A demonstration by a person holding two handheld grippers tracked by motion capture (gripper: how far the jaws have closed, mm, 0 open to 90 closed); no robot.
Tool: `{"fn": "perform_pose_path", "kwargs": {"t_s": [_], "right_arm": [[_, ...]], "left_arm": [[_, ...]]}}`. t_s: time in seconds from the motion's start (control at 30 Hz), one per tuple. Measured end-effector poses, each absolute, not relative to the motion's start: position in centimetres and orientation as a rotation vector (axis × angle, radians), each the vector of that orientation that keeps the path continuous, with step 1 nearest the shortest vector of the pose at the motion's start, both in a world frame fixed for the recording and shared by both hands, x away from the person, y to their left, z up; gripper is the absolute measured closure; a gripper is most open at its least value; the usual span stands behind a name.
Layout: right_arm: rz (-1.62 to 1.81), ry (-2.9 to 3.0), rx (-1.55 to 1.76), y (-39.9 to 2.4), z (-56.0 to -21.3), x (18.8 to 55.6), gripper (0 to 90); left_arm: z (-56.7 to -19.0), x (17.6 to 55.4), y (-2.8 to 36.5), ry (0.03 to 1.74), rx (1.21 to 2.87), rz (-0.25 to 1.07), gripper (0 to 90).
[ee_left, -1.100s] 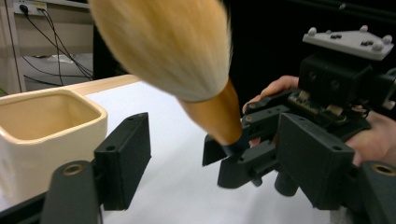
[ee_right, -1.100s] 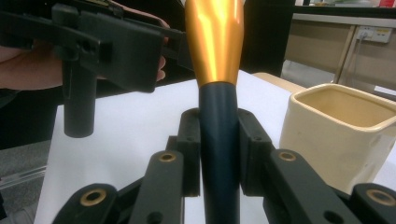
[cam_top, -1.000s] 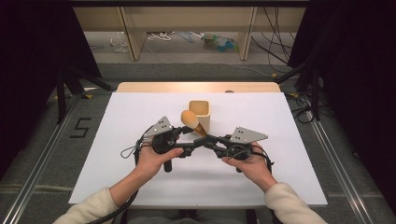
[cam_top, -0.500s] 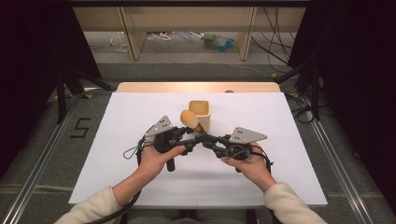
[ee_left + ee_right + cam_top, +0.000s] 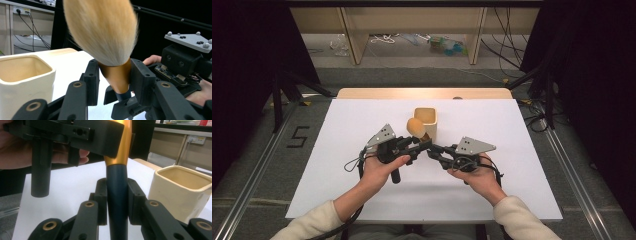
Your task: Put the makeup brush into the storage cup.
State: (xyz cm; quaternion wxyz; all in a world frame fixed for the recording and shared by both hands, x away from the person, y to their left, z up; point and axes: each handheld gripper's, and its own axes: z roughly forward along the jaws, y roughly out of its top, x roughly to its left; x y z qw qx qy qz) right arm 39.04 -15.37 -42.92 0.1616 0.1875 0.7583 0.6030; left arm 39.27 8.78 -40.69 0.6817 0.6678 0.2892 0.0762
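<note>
We held a large makeup brush with a tan bristle head, a gold ferrule and a dark blue handle (image 5: 416, 128) upright between the two grippers, just in front of the cream square ceramic cup (image 5: 426, 121) near the middle of the white table sheet (image 5: 522, 150). The right gripper (image 5: 117, 195) was clenched on the dark blue handle, its pads pressing both sides of the shaft in the right gripper view. The left gripper (image 5: 112, 75) had just been closing, with the brush between its jaws: half a second earlier in the high view those jaws stood wider around the brush, and at this moment the left gripper view showed them seated against the gold ferrule, directly below the bristles. Both hands remained where they had been a second before, so the only change was this second grip higher on the brush. We judged this to be a handover: with the left gripper grasping the ferrule, the right gripper could release the handle. The cup stood empty, just beyond the brush and not touching it, and we took it as the probable destination for the brush.
</note>
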Motion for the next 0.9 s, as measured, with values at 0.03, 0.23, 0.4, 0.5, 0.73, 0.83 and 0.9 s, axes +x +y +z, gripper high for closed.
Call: {"fn": "perform_pose_path", "kwargs": {"t_s": [0.03, 0.23, 0.4, 0.5, 0.73, 0.83, 0.9], "right_arm": [[1.712, 2.174, 0.536, -15.4, -42.9, 39.0, 74.7], [1.702, 2.169, 0.520, -15.1, -42.9, 39.0, 74.0], [1.677, 2.194, 0.538, -14.8, -43.1, 38.9, 65.7], [1.663, 2.219, 0.554, -14.7, -43.0, 38.9, 54.7], [1.662, 2.235, 0.615, -14.6, -43.1, 39.1, 33.2], [1.618, 2.248, 0.649, -14.6, -43.0, 38.9, 26.2], [1.607, 2.242, 0.656, -14.8, -42.9, 38.8, 23.8]], "left_arm": [[-40.7, 39.2, 8.8, 0.645, 1.502, 0.173, 62.3], [-40.3, 38.9, 8.6, 0.608, 1.531, 0.207, 64.1], [-40.0, 38.7, 8.3, 0.565, 1.584, 0.267, 64.5], [-39.8, 38.7, 8.4, 0.561, 1.609, 0.302, 64.6], [-39.5, 38.8, 8.8, 0.563, 1.639, 0.353, 64.6], [-39.3, 38.9, 9.0, 0.559, 1.652, 0.378, 64.6], [-39.1, 38.9, 9.2, 0.561, 1.659, 0.396, 64.6]]}}
